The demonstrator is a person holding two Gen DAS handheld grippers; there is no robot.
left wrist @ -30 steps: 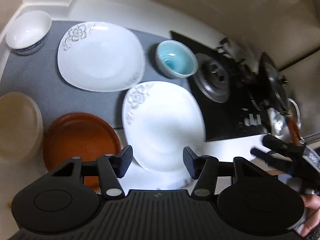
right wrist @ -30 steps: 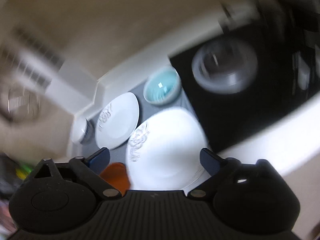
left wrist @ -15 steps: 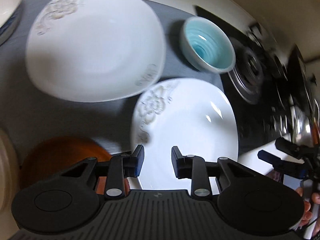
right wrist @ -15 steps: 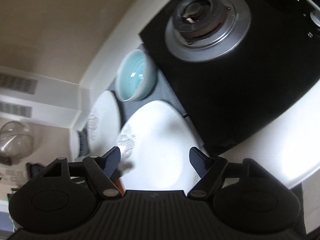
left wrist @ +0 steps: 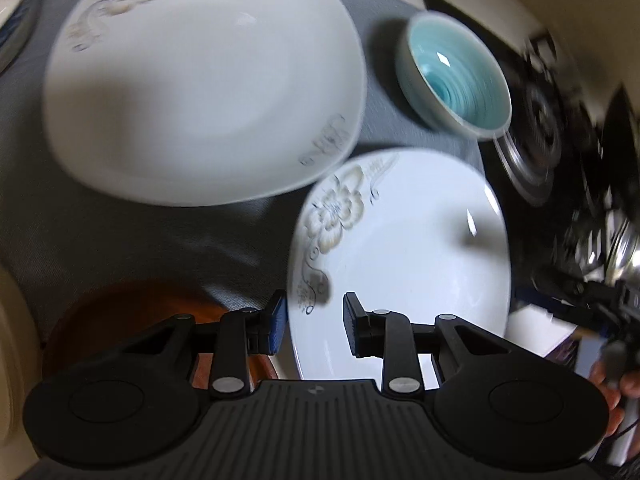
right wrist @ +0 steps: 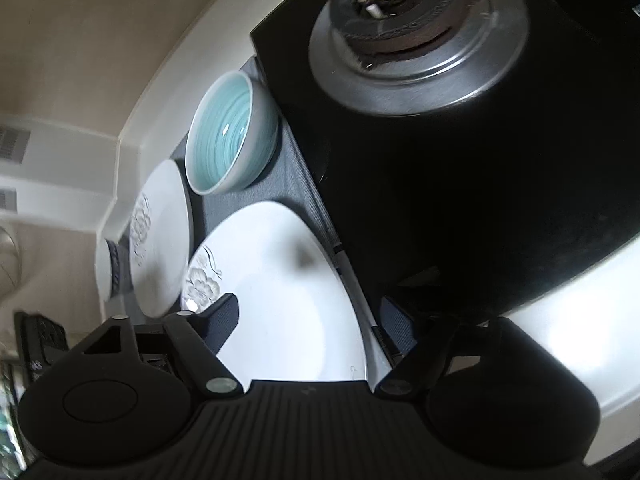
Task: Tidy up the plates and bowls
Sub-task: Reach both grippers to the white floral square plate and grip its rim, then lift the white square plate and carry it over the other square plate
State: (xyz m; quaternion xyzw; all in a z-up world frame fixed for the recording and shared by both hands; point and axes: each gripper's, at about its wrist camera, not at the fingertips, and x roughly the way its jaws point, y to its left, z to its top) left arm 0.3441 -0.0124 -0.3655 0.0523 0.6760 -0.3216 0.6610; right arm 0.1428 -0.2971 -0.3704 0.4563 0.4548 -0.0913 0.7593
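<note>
Two white square plates with flower prints lie on a grey mat (left wrist: 120, 232). The near plate (left wrist: 408, 256) shows in the right wrist view (right wrist: 280, 300) too; the far plate (left wrist: 200, 80) lies behind it (right wrist: 160, 240). A blue bowl (left wrist: 456, 76) stands at the back (right wrist: 228, 136). My left gripper (left wrist: 314, 320) is open, its fingers straddling the near plate's left rim without touching. My right gripper (right wrist: 310, 320) is open over that plate's right edge.
A brown plate (left wrist: 132, 312) and a cream bowl (left wrist: 12, 340) lie at the left. A white bowl with a blue band (right wrist: 108, 276) stands at the far end. A black hob (right wrist: 480, 200) with a burner (right wrist: 416, 28) lies to the right.
Both grippers have moved down and closer to the near white plate. My left gripper's fingers have narrowed from wide open to a small gap around the plate's rim.
</note>
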